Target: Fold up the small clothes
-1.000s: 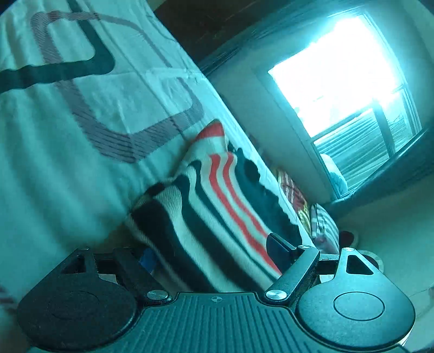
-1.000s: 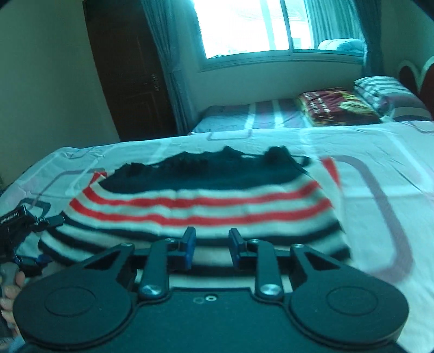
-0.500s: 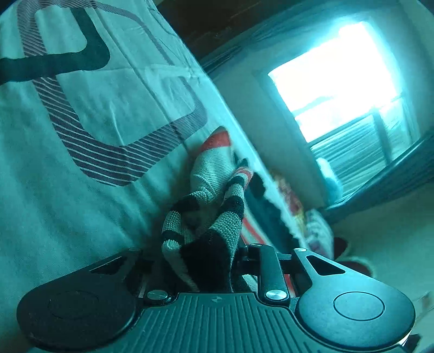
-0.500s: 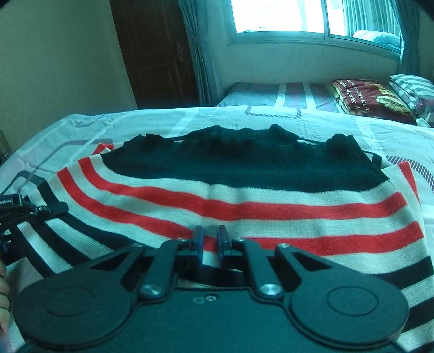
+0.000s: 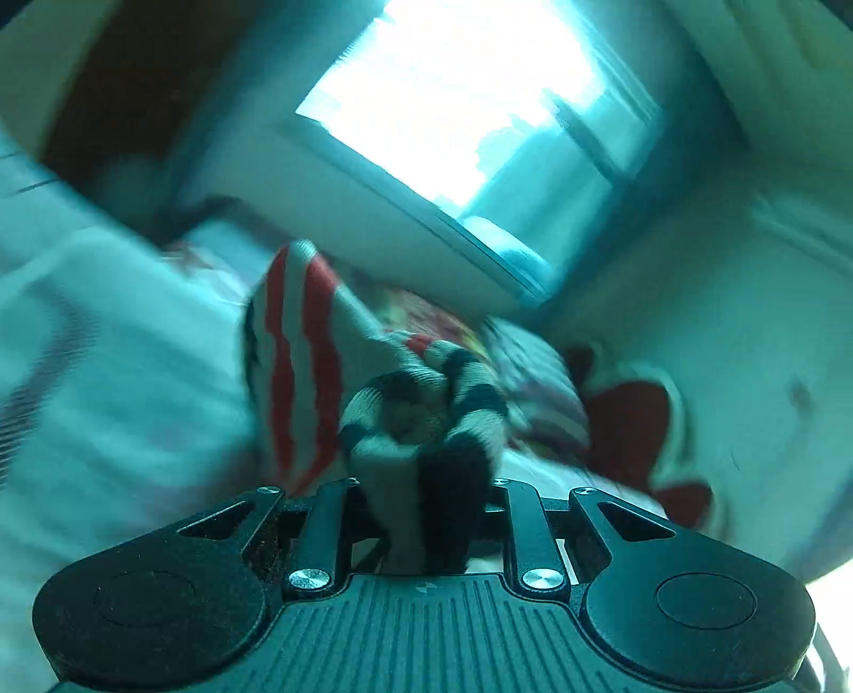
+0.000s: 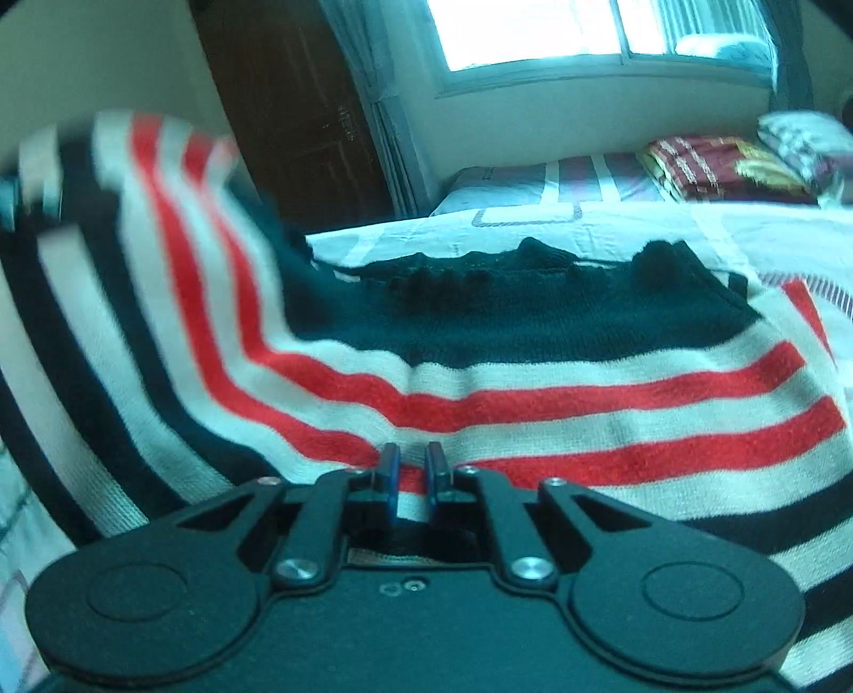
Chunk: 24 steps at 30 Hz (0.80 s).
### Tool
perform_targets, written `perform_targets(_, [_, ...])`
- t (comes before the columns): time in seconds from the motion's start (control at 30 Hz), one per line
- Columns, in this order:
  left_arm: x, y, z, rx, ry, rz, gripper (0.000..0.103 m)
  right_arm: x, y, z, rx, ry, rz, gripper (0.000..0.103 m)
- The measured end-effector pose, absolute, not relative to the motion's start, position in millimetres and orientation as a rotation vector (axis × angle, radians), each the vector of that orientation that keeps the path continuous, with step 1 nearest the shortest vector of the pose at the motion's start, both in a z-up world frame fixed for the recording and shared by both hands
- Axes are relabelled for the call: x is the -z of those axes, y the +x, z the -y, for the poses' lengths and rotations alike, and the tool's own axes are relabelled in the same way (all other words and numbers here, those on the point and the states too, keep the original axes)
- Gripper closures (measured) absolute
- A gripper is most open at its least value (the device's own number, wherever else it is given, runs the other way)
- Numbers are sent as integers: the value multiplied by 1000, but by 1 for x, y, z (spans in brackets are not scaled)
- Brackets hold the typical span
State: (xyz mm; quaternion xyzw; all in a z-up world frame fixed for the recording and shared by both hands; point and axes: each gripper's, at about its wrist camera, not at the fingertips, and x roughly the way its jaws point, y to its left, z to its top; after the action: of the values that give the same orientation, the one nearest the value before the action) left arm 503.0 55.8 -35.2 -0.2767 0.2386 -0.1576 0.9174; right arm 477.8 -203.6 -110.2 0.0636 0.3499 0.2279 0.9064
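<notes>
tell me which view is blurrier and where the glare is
Left wrist view: heavily smeared, bed and wall streaked, window blown out white; only the left gripper and the bunched sweater in it look sharp. Right wrist view: mostly crisp, blur only on the lifted sweater edge at left; its window also glares.

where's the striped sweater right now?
The striped sweater lies on the bed; its left side is raised, bunched in the left gripper, near edge at the right gripper.

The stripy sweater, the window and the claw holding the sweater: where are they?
sweater (image 6: 586, 421): right wrist view, on a red stripe.
window (image 6: 528, 32): right wrist view, on the bright glass.
left claw (image 5: 426, 496): left wrist view, between its fingertips, where bunched sweater is pinched.
</notes>
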Motion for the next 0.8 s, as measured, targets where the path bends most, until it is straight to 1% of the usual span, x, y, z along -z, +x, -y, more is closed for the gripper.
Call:
perform_targets(0.03, [29,511,-37,357,-529,-509,84,107,478,213,-472,178,-733,96])
perform_targets(0.07, [27,519,-15,385,-489,-532,84,103,477,229,-457,263,-724,92])
perform_targets(0.1, [28,525,3,409,-462,-562,84,99,473,251,-430,372,-693,82])
perform_targets(0.13, [33,532,25,441,-422,-604,84,97,468,276,-396,470,-673,75])
perform_targets(0.17, [41,540,45,465,-394,-647,84,97,464,303,-354,560,-670,66])
perform_targets(0.2, [55,548,69,484,-360,-698,83,99,458,331,-321,647,-667,54])
perform_targets(0.23, [69,555,91,495,-307,-752,82,101,452,357,-307,729,-659,47])
perform_targets(0.27, [87,561,114,492,-259,-816,80,103,446,381,-279,793,-663,44])
perform_targets(0.3, [99,558,132,485,-208,-852,68,105,442,401,-277,848,-666,41])
perform_targets(0.33, [100,551,144,489,-157,-804,57,105,436,417,-291,894,-657,41])
perform_targets(0.37, [94,542,150,515,-135,-775,23,102,430,429,-302,919,-643,40])
perform_targets(0.4, [86,535,152,540,-143,-778,11,97,424,438,-307,920,-629,39])
perform_targets(0.5, [49,516,132,564,-146,-687,11,83,414,445,-351,907,-604,37])
perform_targets(0.6, [32,512,86,447,-91,-608,11,79,412,433,-402,885,-643,37])
perform_targets(0.63, [32,518,69,400,-71,-599,11,80,414,429,-412,873,-665,37])
perform_targets(0.7, [41,530,41,324,-54,-643,11,84,417,417,-413,852,-701,36])
perform_targets(0.8, [66,538,15,251,-39,-712,11,96,421,407,-402,870,-747,36])
